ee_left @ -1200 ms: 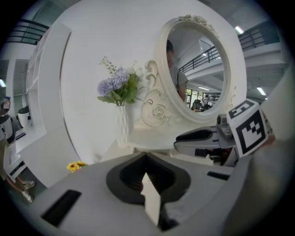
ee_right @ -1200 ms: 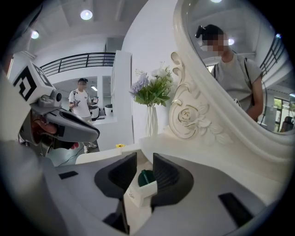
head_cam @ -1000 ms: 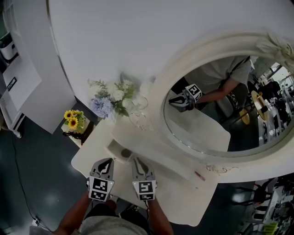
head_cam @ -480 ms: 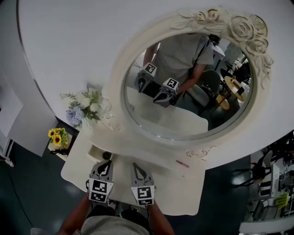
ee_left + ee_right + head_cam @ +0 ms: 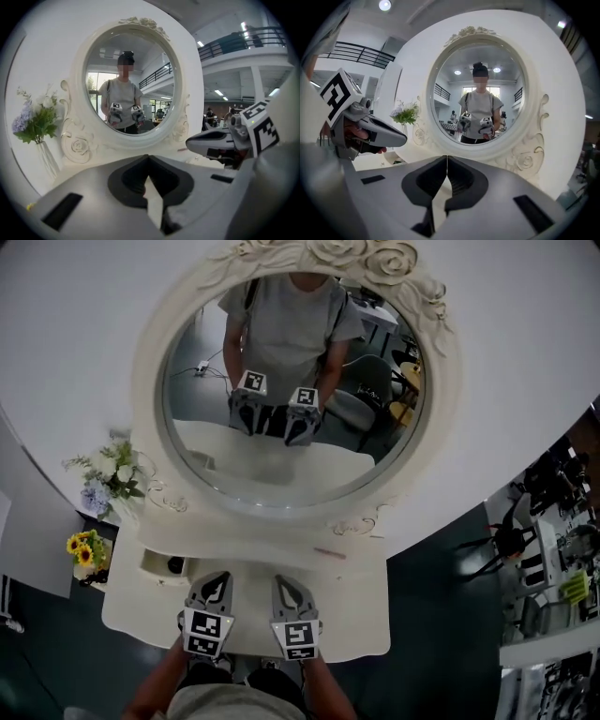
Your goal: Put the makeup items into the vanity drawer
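A thin pink makeup stick lies on the white vanity top just under the mirror frame; it also shows as a pink stick in the left gripper view. At the table's left, a small open drawer holds a dark item. My left gripper and right gripper hover side by side over the table's front edge, pointing at the mirror. Both are shut with nothing in them: the left jaws meet at the tip, as do the right jaws.
A large oval mirror in a carved white frame stands behind the table and reflects the person with both grippers. A vase of pale flowers stands at the back left. Sunflowers sit on a low stand left of the table.
Both grippers have shifted right along the table front, from beside the open drawer to the middle. The head view has swung so the mirror now sits in the centre.
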Motion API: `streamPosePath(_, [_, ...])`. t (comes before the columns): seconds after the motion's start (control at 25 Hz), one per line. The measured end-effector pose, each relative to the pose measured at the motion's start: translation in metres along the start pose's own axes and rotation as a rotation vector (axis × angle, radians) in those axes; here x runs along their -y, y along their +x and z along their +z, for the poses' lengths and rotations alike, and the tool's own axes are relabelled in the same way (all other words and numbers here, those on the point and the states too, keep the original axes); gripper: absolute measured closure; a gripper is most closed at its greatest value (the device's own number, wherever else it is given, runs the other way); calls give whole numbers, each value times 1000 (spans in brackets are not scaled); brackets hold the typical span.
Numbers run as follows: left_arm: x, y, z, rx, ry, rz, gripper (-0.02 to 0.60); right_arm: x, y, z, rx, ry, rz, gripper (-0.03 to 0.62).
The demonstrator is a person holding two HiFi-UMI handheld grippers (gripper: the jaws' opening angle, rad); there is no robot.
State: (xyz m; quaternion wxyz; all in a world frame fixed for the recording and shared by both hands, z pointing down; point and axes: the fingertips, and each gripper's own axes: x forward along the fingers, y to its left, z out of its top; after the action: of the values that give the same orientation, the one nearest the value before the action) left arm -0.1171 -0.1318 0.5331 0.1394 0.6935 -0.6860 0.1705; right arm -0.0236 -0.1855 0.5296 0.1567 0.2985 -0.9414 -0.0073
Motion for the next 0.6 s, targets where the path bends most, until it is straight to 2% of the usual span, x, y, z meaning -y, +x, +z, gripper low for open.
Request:
streamPosePath(0.28, [44, 28, 18, 9, 40, -75, 581, 67, -31, -15, -16, 37, -120, 579])
streamPosePath(0.6, [85, 60, 29, 5, 51, -117, 581, 121, -47, -39, -62, 43, -158, 579])
